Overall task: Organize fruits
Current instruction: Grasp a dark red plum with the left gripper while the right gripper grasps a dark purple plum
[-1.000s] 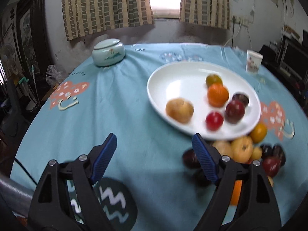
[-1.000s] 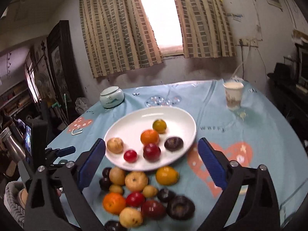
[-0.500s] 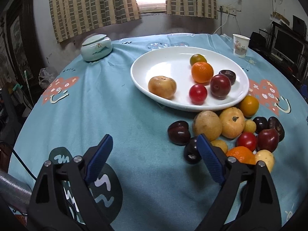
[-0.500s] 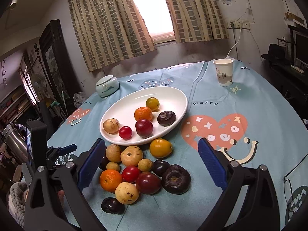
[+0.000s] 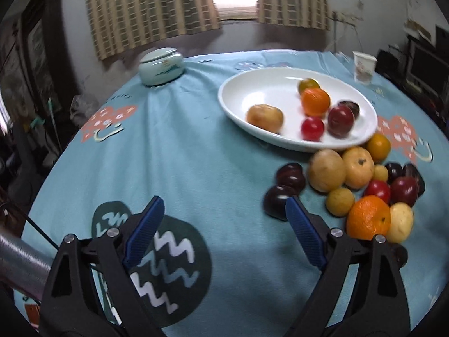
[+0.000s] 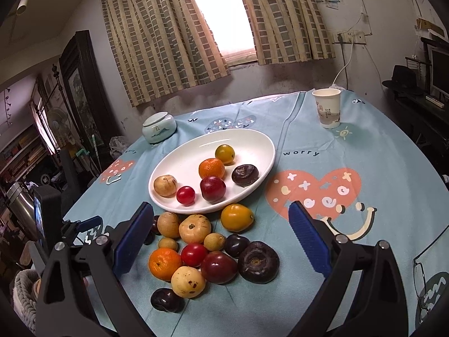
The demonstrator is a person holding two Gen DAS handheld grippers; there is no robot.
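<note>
Left gripper (image 5: 224,219): jaws wide apart, nothing between them but bare cloth; they have just been closing a little from their widest. Its right blue pad (image 5: 304,234) sits just beside the nearest dark plum (image 5: 276,200), not touching so far as the view shows.

Item, dark plum: lies ahead and to the right of the left claw's centre line, outside the gap. Roundish, no marked long axis. A second dark plum (image 5: 290,175) sits just behind it. Judged the likeliest next pick for the left hand, which would need to shift rightward to bring it between the pads.

Item, loose fruit pile (image 6: 202,250): clustered on the cloth just in front of the plate's near rim. Includes an orange (image 6: 165,264), a red tomato-like fruit (image 6: 194,255), pale yellow-brown round fruits, several dark plums and a yellow-orange citrus (image 6: 237,217) by the rim.

Item, white oval plate (image 6: 182,157): holds six fruits; far half bare.

Right gripper (image 6: 221,241): jaws wide, empty, hovering above the pile, which lies directly ahead and below. Judged nearer to most of the pile; the left is nearer only to the two plums on its edge.

Surroundings: blue patterned tablecloth (image 6: 350,146), lidded ceramic jar (image 6: 159,127), paper cup (image 6: 327,108).
</note>
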